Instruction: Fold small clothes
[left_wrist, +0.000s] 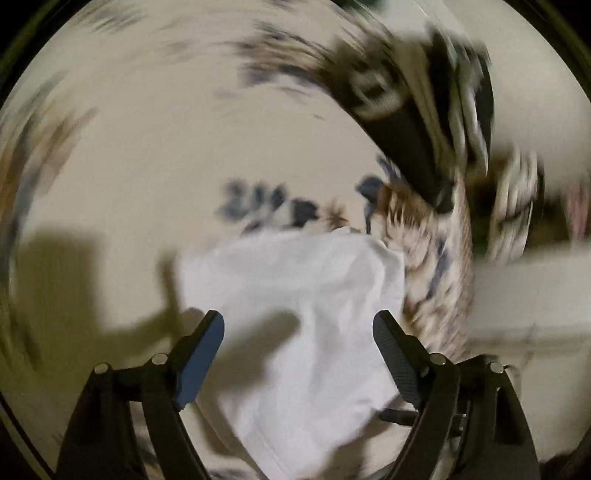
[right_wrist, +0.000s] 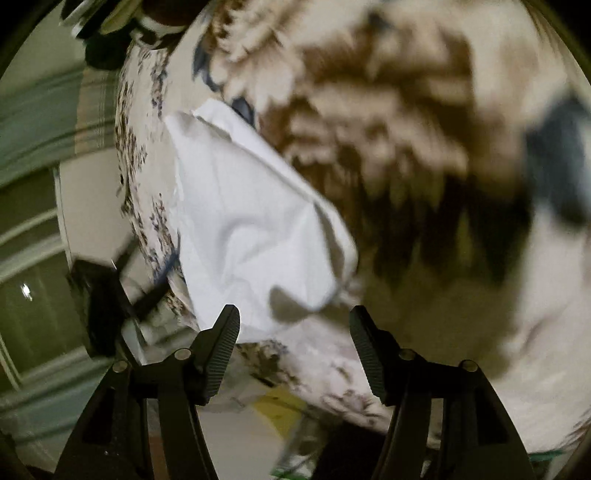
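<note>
Both the left tool (left_wrist: 298, 328) and the right tool (right_wrist: 294, 324) hang open and empty over the white cloth (left_wrist: 295, 306) on the flowery bedsheet (left_wrist: 155, 177), ready to grab it for folding.

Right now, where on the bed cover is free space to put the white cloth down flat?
Free: the plain cream stretch of the patterned cover, left of the white cloth and of the blue flower print. Crowded: the right side, where blurred dark items lie.

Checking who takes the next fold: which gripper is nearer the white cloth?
Left, by a little. The left gripper hangs right over the white cloth, which fills the gap between its open fingers. The right gripper sits open at the cloth's lower edge.
</note>
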